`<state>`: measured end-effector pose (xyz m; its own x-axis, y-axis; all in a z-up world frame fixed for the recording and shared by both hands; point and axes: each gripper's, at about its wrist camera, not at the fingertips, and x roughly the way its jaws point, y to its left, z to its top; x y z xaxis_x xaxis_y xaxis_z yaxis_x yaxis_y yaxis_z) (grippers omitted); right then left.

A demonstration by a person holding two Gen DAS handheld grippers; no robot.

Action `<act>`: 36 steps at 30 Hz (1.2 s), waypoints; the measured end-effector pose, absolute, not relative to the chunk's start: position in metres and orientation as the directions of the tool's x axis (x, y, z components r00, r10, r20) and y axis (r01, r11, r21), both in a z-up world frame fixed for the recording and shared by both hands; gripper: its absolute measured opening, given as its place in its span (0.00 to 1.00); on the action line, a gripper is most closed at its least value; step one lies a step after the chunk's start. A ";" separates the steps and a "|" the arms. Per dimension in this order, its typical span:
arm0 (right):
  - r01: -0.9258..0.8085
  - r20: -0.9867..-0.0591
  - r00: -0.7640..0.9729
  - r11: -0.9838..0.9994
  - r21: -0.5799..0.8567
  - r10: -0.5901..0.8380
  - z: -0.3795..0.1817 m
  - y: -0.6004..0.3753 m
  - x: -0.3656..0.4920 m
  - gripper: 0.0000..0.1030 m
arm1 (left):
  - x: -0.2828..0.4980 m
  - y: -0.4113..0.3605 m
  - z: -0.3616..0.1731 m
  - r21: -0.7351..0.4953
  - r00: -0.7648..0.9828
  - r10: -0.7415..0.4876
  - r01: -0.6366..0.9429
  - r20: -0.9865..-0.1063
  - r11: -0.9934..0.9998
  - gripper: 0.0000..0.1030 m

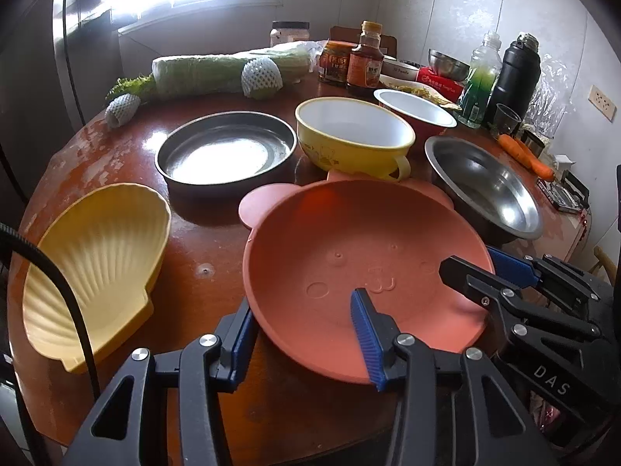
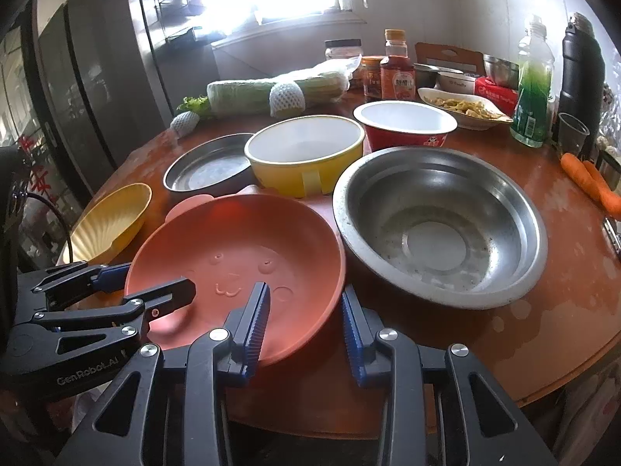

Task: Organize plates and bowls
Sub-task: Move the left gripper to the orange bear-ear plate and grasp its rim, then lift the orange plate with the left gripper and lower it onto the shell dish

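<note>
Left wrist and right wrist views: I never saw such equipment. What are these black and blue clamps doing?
A person holds a two-finger gripper in each hand; a camera on each looks along its fingers. The left gripper and the right gripper each straddle the rim of the orange plate, from opposite sides; whether the pads press is unclear. The table also bears a shell dish, a steel pan, a yellow bowl, a red bowl and a steel bowl.

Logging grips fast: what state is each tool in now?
Left tool: astride plate rim, clamped or not unclear.
Right tool: likewise astride it, unclear.
</note>
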<state>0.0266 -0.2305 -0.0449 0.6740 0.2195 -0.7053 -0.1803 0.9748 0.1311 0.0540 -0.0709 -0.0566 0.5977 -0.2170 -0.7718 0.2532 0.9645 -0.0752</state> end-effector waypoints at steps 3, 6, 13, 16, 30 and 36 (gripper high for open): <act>-0.190 -0.701 0.677 0.973 0.129 0.225 -0.042 -0.228 0.026 0.36 | 0.052 -0.066 -0.051 -0.078 0.611 -0.216 0.244 -0.762 0.967 0.46; -0.203 -0.696 0.678 0.970 0.133 0.238 -0.039 -0.224 0.026 0.36 | 0.050 -0.061 -0.047 -0.076 0.621 -0.208 0.233 -0.756 0.970 0.46; -0.225 -0.675 0.694 0.966 0.127 0.250 -0.028 -0.216 0.021 0.36 | 0.041 -0.052 -0.032 -0.067 0.655 -0.197 0.219 -0.730 0.973 0.46; -0.235 -0.661 0.705 0.964 0.122 0.255 -0.019 -0.211 0.019 0.36 | 0.036 -0.046 -0.024 -0.063 0.676 -0.191 0.209 -0.712 0.976 0.46; -0.378 -0.568 0.750 0.924 0.051 0.339 0.028 -0.144 0.022 0.36 | 0.022 0.025 0.014 -0.078 0.772 -0.093 0.057 -0.629 0.995 0.46; -0.454 -0.550 0.738 0.891 0.024 0.391 0.036 -0.105 0.034 0.36 | 0.021 0.059 0.019 -0.076 0.793 -0.028 -0.024 -0.609 0.997 0.46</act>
